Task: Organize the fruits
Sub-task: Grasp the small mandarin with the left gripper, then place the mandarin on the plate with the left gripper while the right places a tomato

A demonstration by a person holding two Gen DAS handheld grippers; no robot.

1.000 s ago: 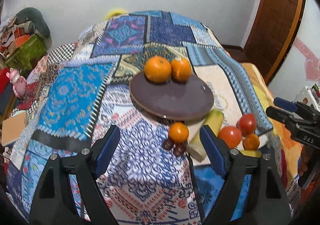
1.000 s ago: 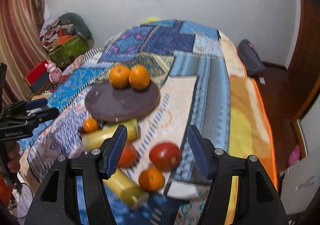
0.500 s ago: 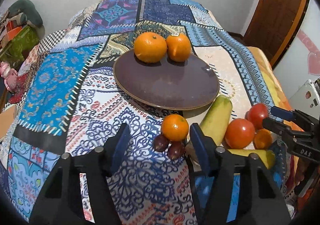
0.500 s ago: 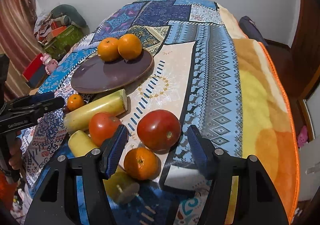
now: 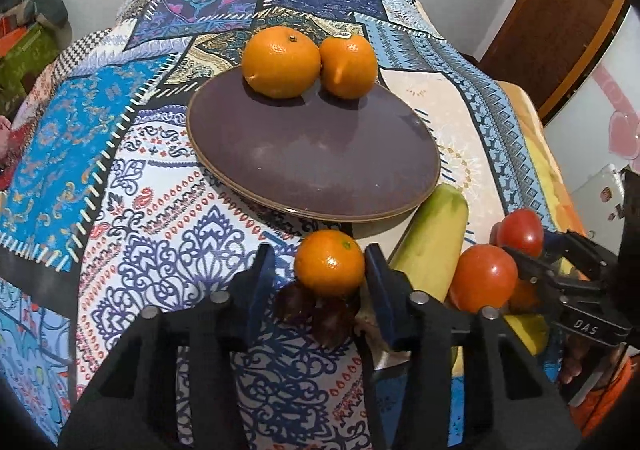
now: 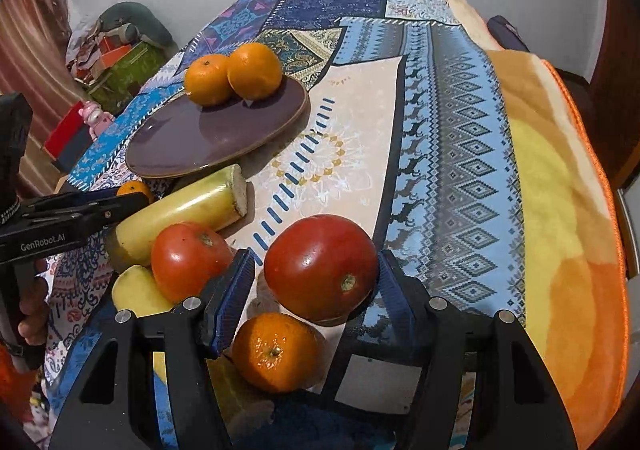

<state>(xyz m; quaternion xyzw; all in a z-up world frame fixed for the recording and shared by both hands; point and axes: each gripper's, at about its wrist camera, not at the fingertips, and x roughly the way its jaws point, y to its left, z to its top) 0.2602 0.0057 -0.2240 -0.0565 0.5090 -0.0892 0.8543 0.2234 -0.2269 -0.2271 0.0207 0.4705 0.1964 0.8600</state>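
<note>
A dark purple plate (image 5: 320, 166) (image 6: 208, 138) carries two oranges (image 5: 282, 62) (image 6: 256, 70) at its far edge. My left gripper (image 5: 320, 278) is open, its jaws on either side of a small orange (image 5: 330, 262) that lies on the patterned cloth. Two dark small fruits (image 5: 320, 314) lie just below it. My right gripper (image 6: 312, 278) is open around a big red tomato (image 6: 320, 266); its right pad looks to touch it. A second tomato (image 6: 188, 258), a small orange (image 6: 276, 350) and pale yellow-green long fruits (image 6: 184, 210) lie close by.
The patchwork cloth (image 5: 120, 154) covers the whole table. The right gripper shows at the right edge of the left wrist view (image 5: 560, 270). Boxes and a pink toy (image 6: 96, 118) lie on the floor at the left. A wooden door (image 5: 560, 22) stands at the right.
Both grippers have moved forward and down. The left one now straddles the small orange and has narrowed. The right one now straddles the big tomato.
</note>
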